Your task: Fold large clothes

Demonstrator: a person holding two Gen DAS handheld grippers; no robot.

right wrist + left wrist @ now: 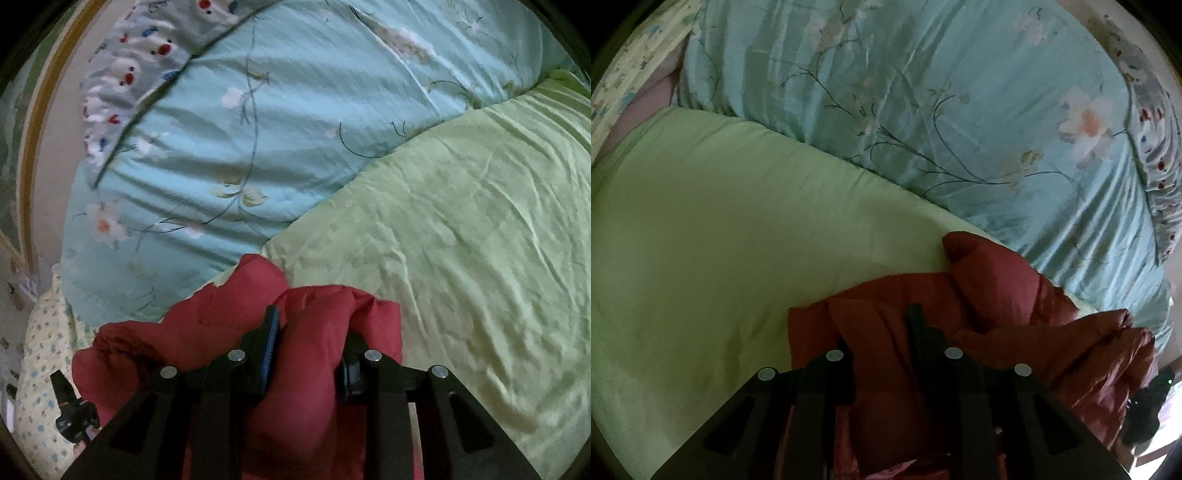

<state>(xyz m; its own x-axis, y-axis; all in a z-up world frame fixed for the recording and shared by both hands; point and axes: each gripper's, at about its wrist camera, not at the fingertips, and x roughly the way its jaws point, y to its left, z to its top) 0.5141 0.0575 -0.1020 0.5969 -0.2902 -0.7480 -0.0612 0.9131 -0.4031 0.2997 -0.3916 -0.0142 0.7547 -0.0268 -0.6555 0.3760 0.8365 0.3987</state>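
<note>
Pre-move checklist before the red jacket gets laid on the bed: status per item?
1. Right gripper clamped on the red puffy jacket: ok.
2. Left gripper holding jacket fabric: ok, though the picture is dark.
3. Bare green sheet ahead for laying down: ok.
4. Jacket spread flat: not ok, bunched.
5. Blue floral quilt clear of the jacket: cannot tell.

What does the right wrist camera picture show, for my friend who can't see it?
The right gripper is clamped on a bunched fold of a puffy red garment above a bed. A light green cover spreads to the right, and a pale blue flowered quilt lies behind it.
</note>
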